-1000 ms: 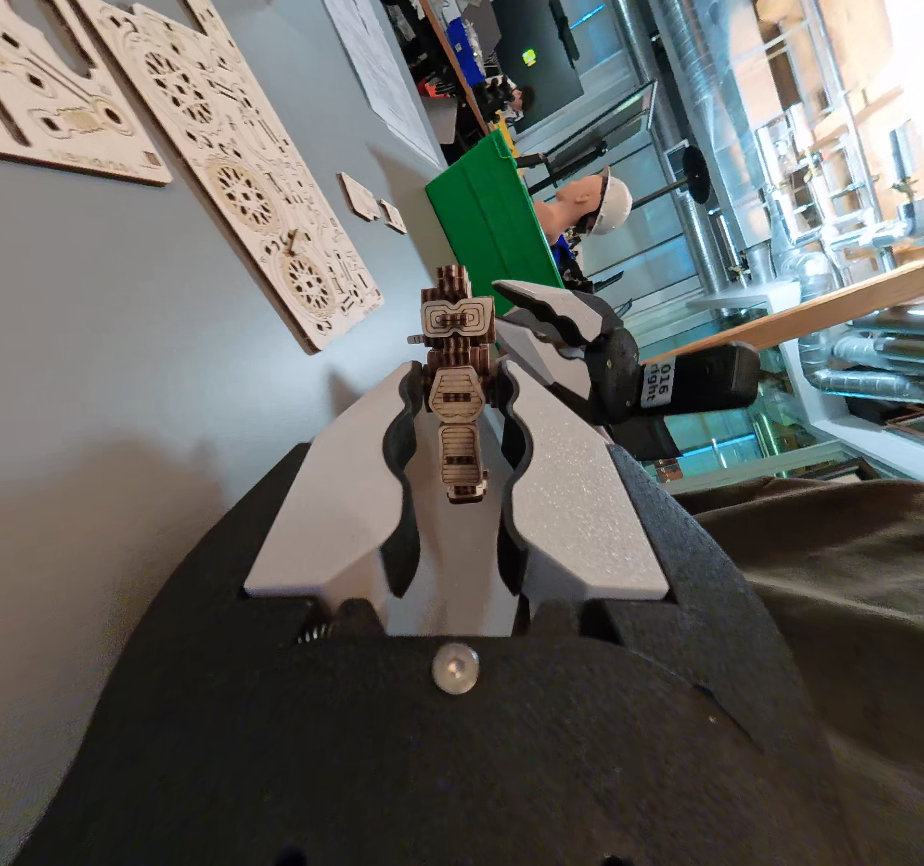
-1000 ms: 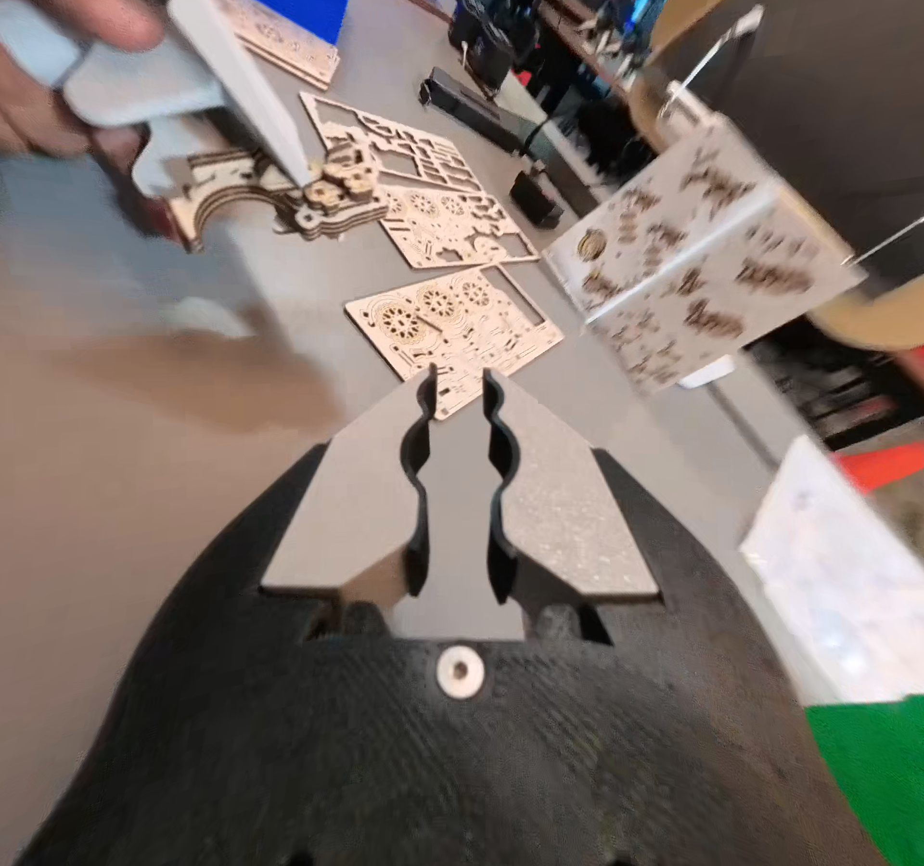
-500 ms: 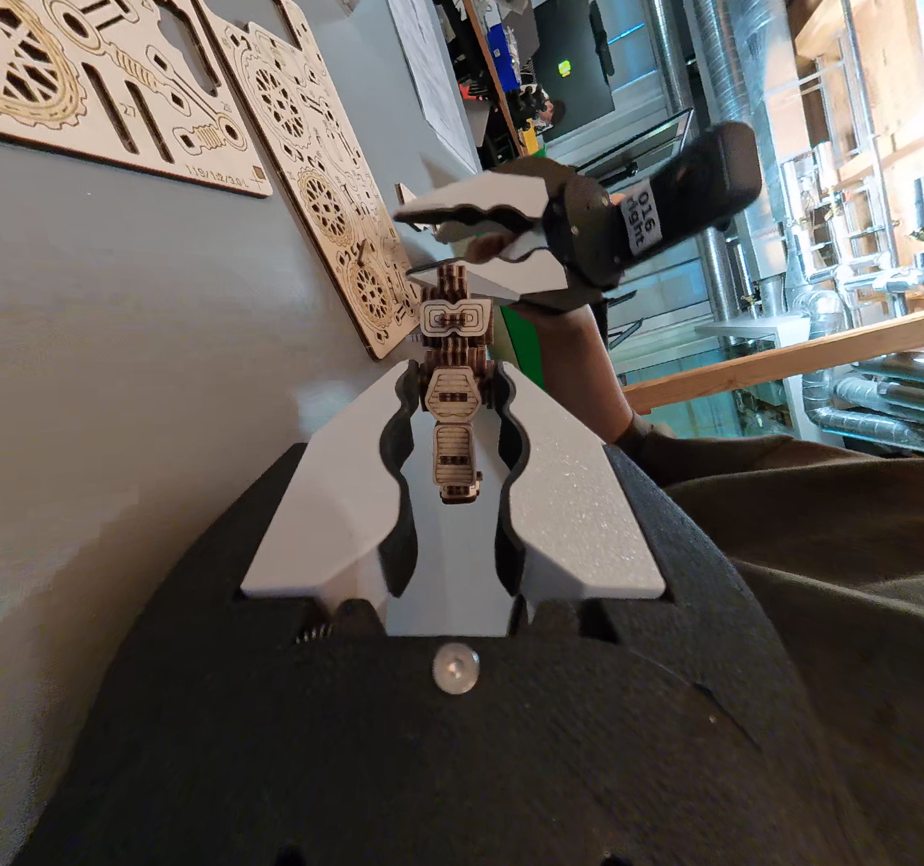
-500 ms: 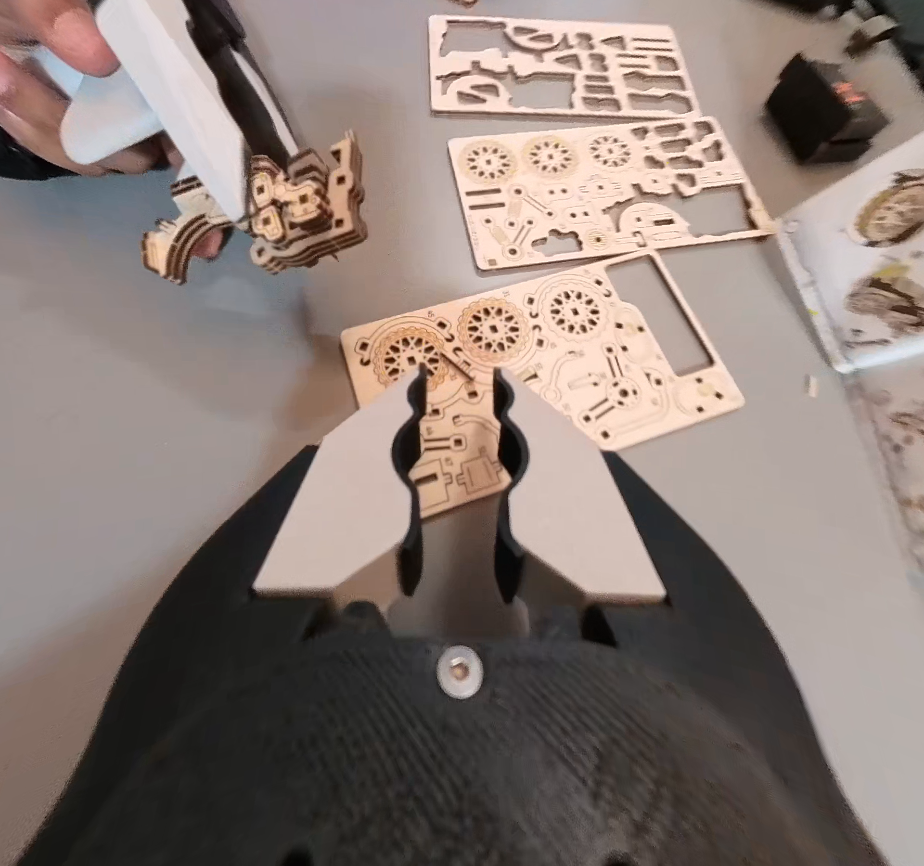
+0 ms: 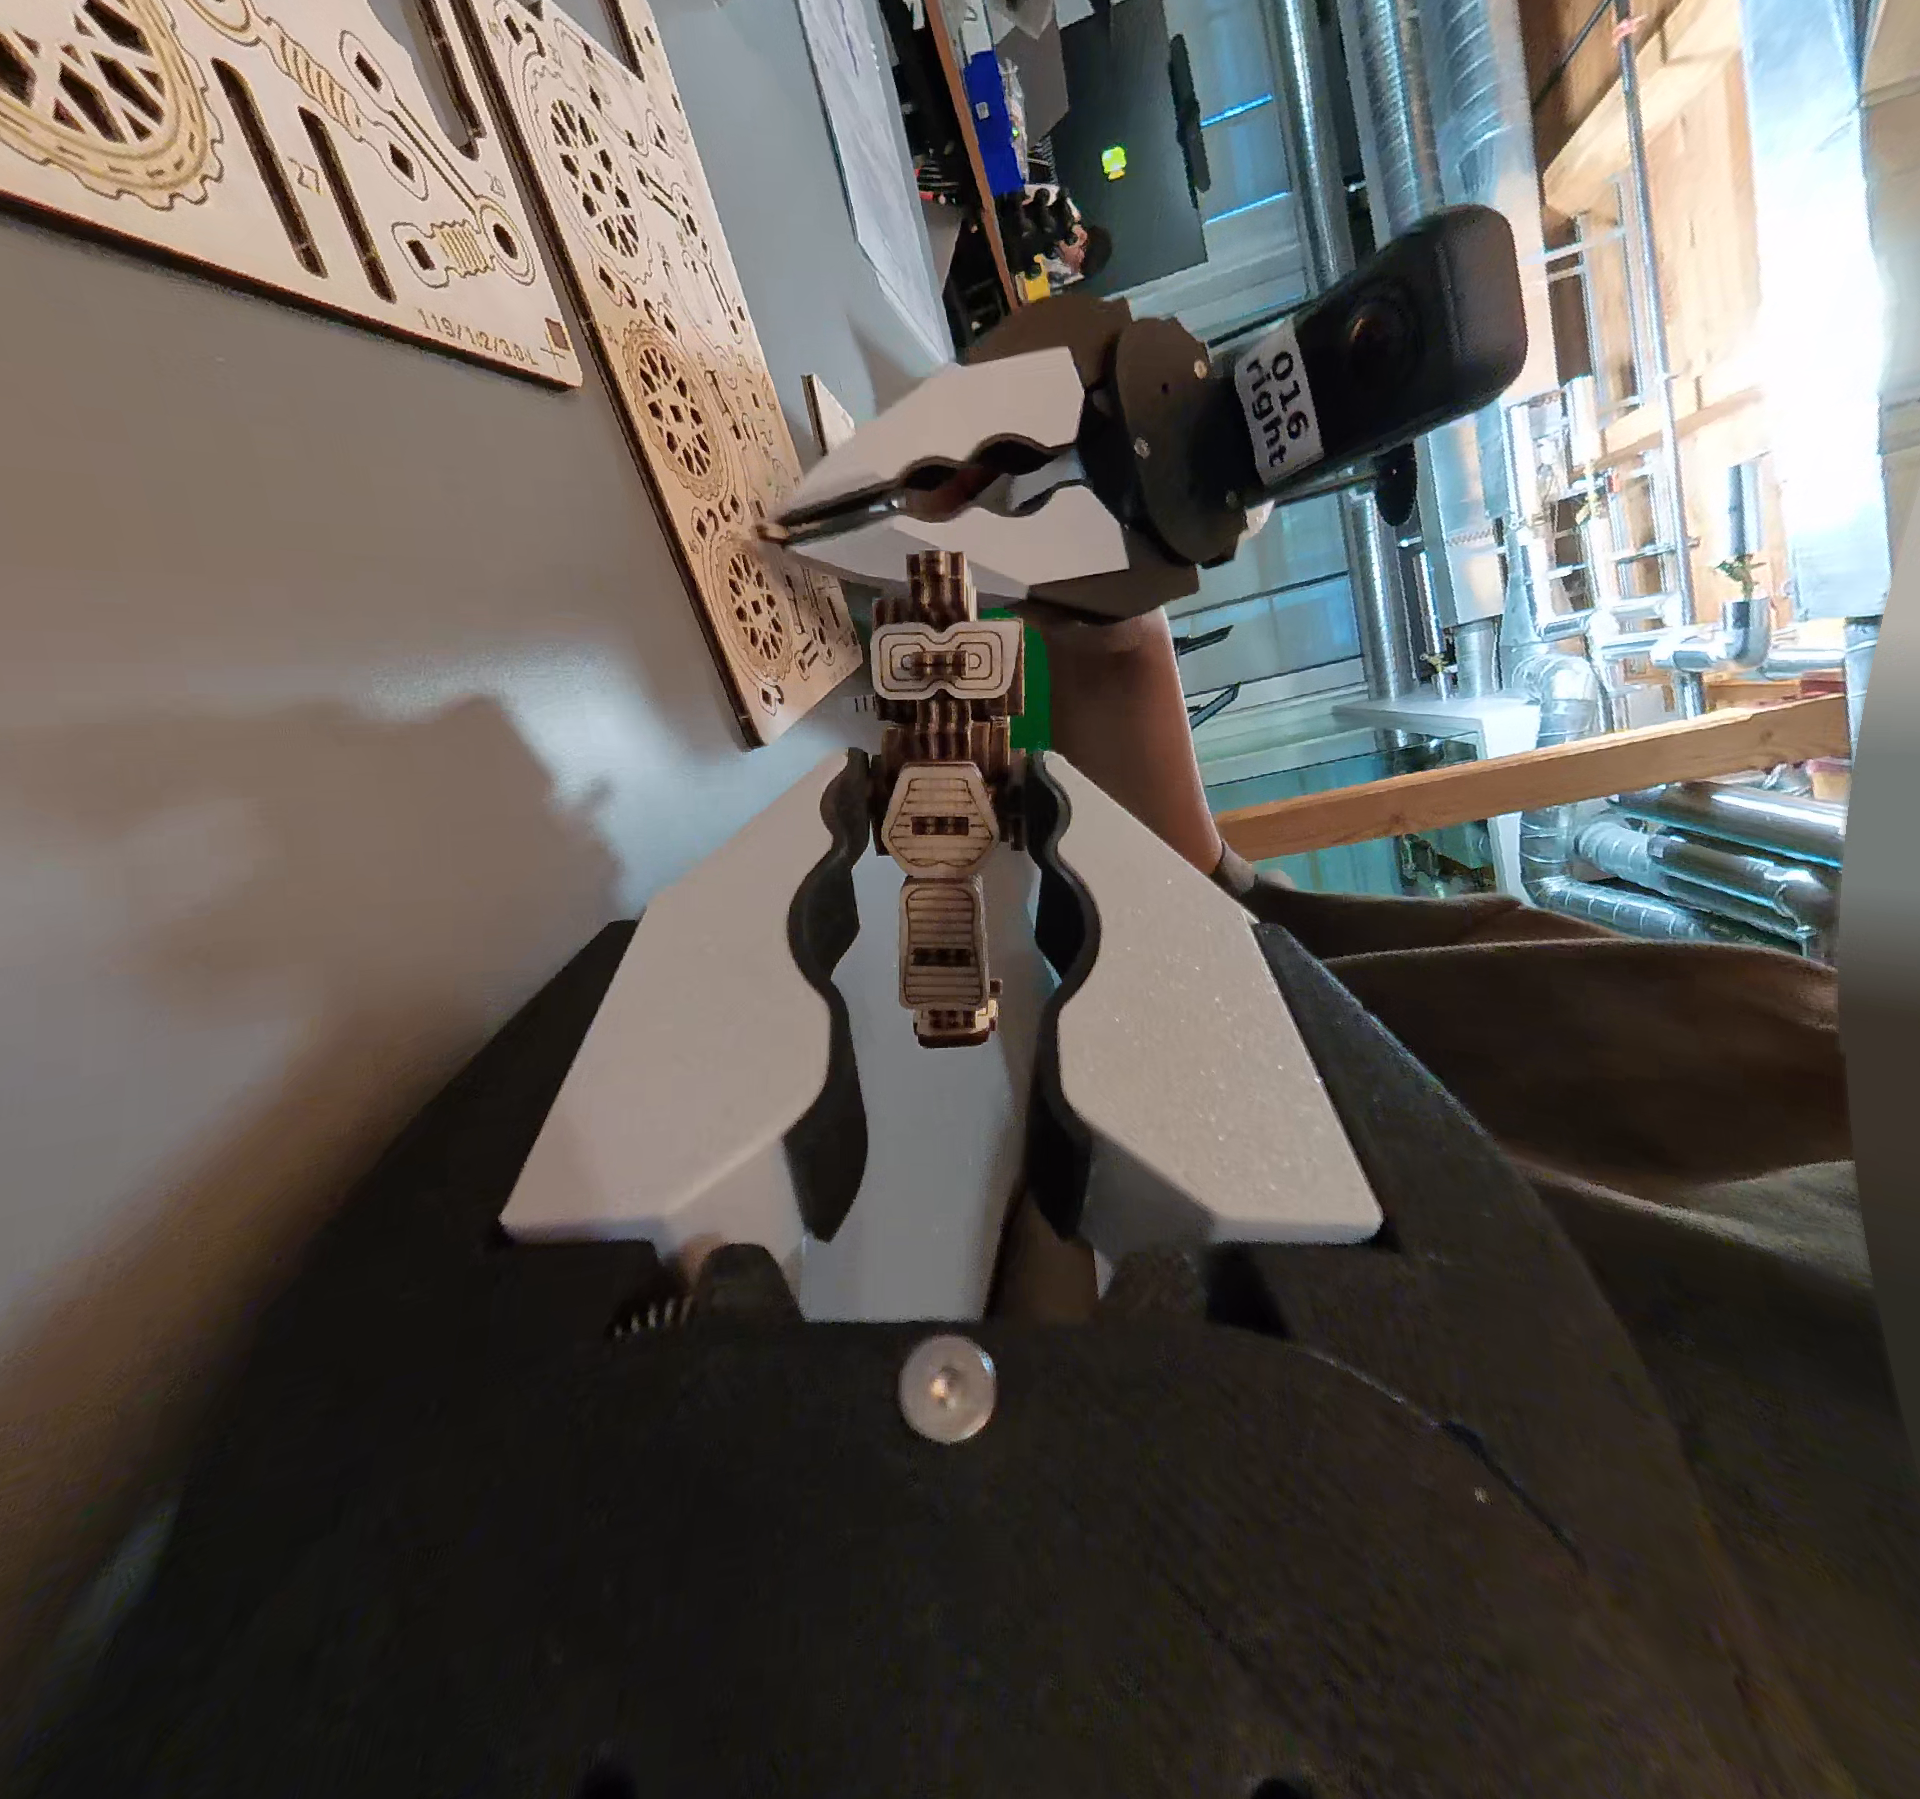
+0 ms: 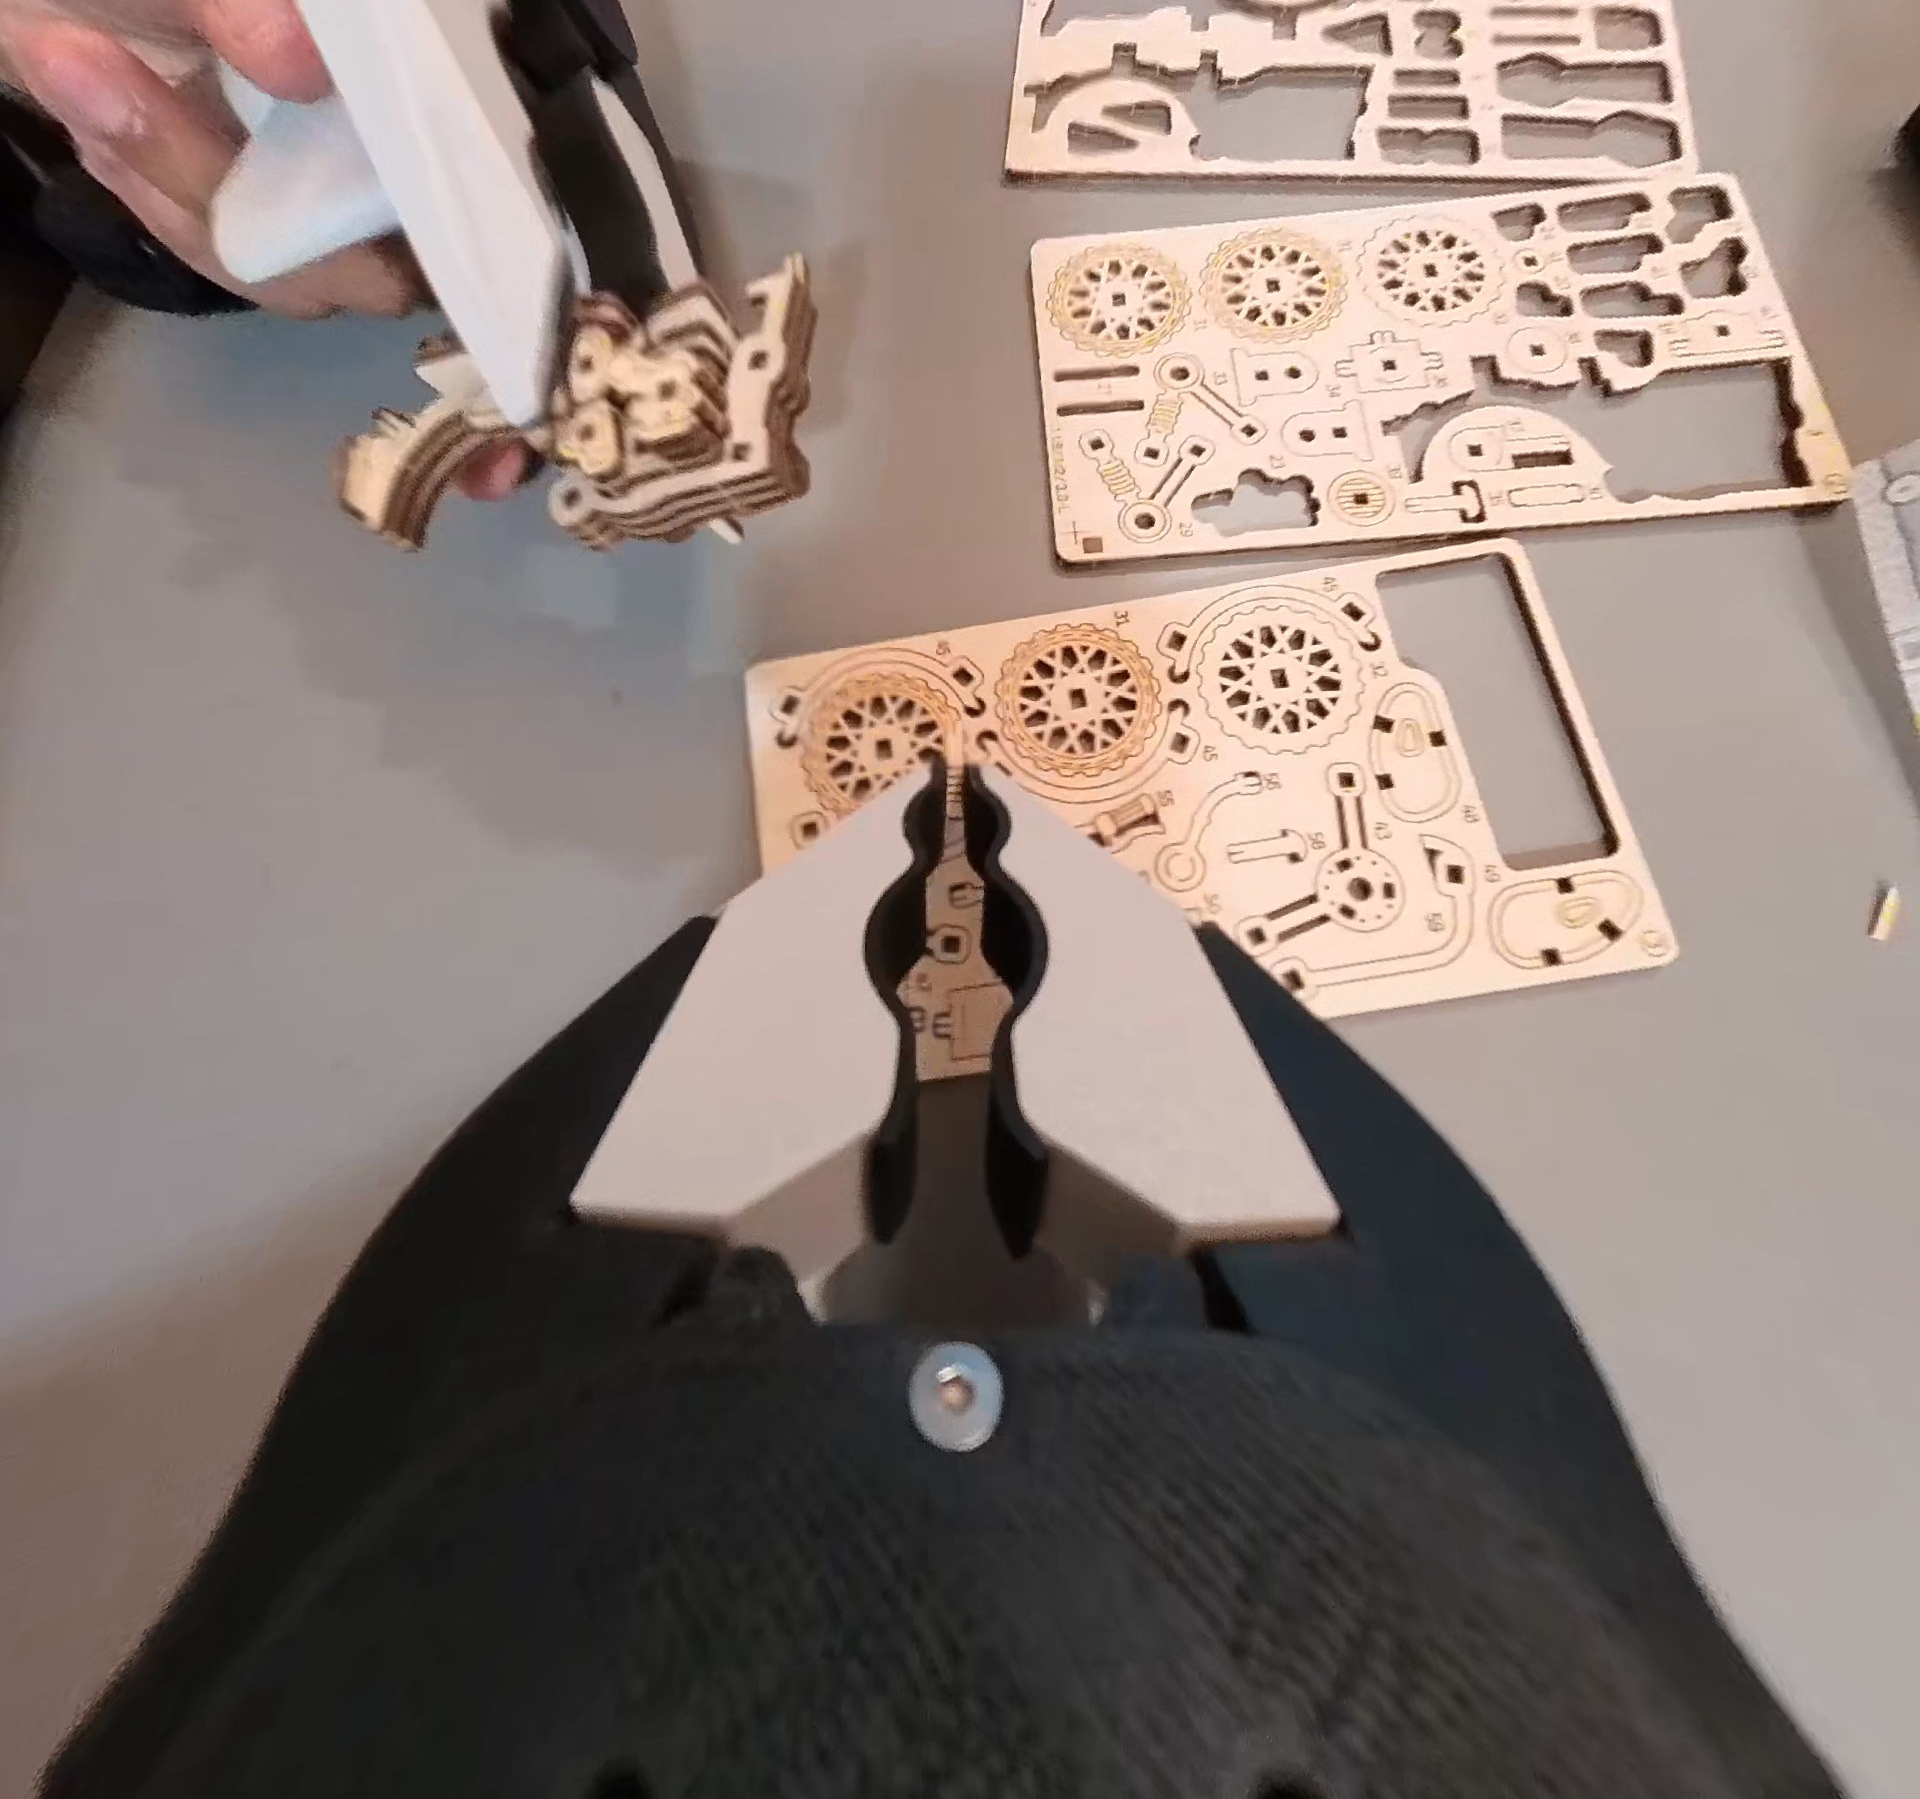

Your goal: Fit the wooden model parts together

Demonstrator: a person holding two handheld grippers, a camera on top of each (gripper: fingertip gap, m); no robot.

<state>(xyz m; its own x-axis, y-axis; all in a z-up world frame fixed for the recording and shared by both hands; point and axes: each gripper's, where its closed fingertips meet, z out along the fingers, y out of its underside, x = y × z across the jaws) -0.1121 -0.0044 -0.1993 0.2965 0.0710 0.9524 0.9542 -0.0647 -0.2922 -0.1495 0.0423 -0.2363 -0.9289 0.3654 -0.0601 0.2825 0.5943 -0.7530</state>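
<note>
- Layered, laser-cut pale plywood model assembly (image 5: 940, 814) sits clamped between the jaws of the left gripper (image 5: 943, 793), at the centre of the left wrist view; its stacked edges stick out past the tips.
- In the right wrist view that same assembly (image 6: 665, 419) hangs in the upper left of the frame, clear of the grey tabletop (image 6: 312, 814), with a person's hand (image 6: 135, 56) around the left gripper (image 6: 520, 336).
- The right gripper (image 6: 954, 762) has its jaws drawn narrow, the tips almost meeting, down on the nearest flat plywood parts sheet with spoked wheel cut-outs (image 6: 1299, 793), at centre frame.
- Whether a small piece is pinched between those tips cannot be told.
- In the left wrist view the right gripper (image 5: 774, 531) reaches in from the upper right, its tips touching that sheet (image 5: 665, 378).
- A second plywood sheet with wheels and partly emptied slots (image 6: 1434, 357) lies just beyond the nearest one, in the right of the frame.
- A third, mostly emptied sheet (image 6: 1340, 45) lies at the upper right.
</note>
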